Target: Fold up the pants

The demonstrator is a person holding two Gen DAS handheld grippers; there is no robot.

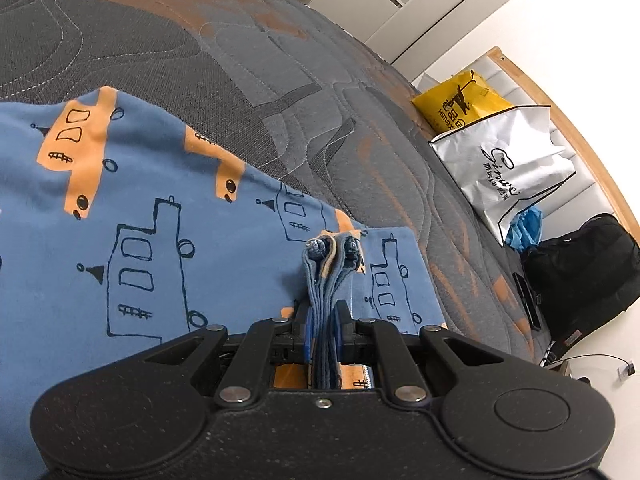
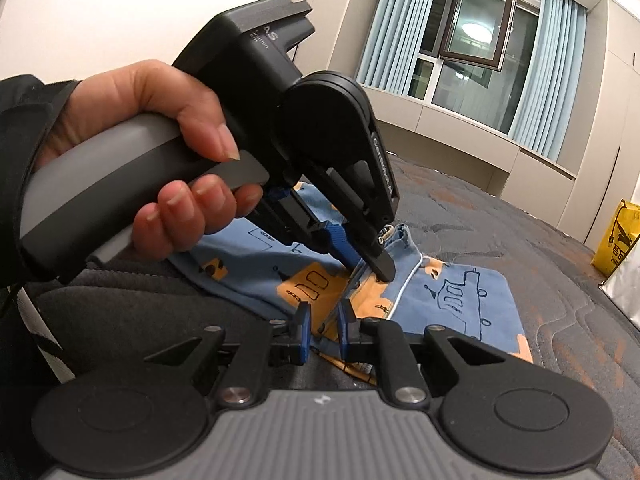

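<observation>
The pants are blue with orange and outlined truck prints and lie on a grey quilted bed. My left gripper is shut on a bunched edge of the pants, with several fabric layers standing up between its blue pads. In the right wrist view the left gripper is held by a hand and pinches the pants' hem. My right gripper is closed on a nearer edge of the pants, with fabric between its pads.
A silver shopping bag, a yellow bag and a black bag sit at the bed's right side. A window with blue curtains is behind. Dark clothing of the person lies at the near left.
</observation>
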